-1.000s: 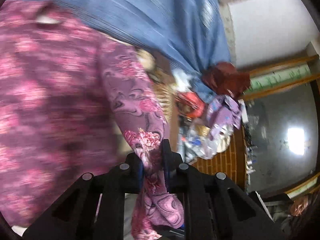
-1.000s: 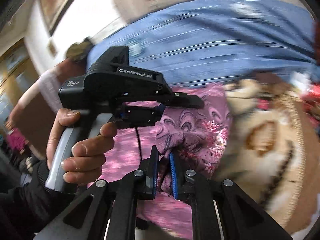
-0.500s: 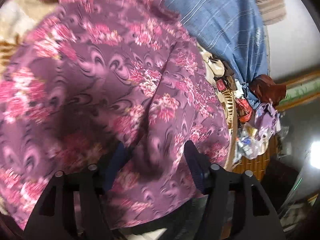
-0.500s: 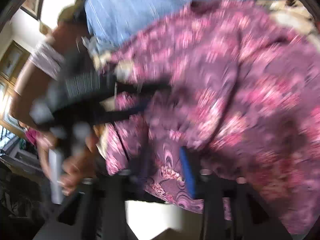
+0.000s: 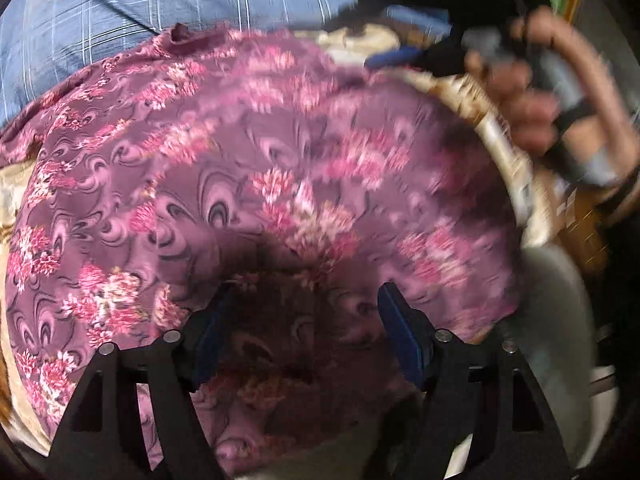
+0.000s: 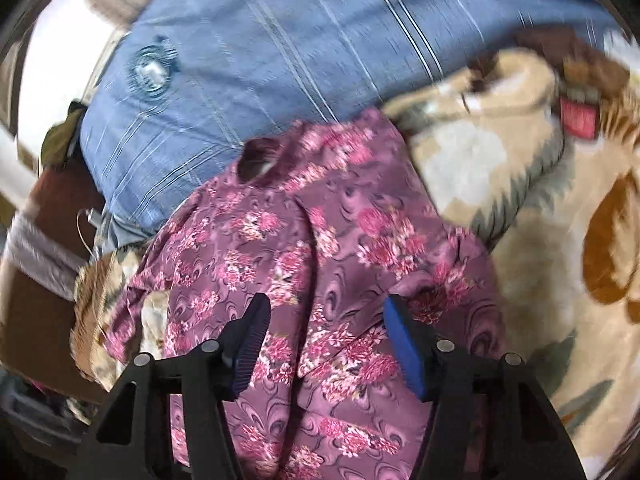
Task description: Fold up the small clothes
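While a purple floral garment (image 5: 280, 184) lies spread on a beige patterned blanket (image 6: 540, 240), the left gripper (image 5: 308, 320) hovers over it, jaws just opened wide, cloth beneath but unpinched. The right gripper (image 6: 324, 340) is likewise parted above the fabric. A blurred hand (image 5: 532, 92), probably holding the right gripper, shows beyond. A blue cushion (image 6: 280, 40) sits behind.

I see one garment (image 6: 320, 248), a small purple top printed with pink flower clusters and dark swirls. It lies spread, rumpled, on a beige patterned blanket (image 6: 520, 240), its neck opening (image 6: 260, 160) toward twelve o'clock against the blue pillow (image 6: 280, 40). A long crease runs from near the neck down toward six o'clock. Its six o'clock edge droops over the blanket's rim.
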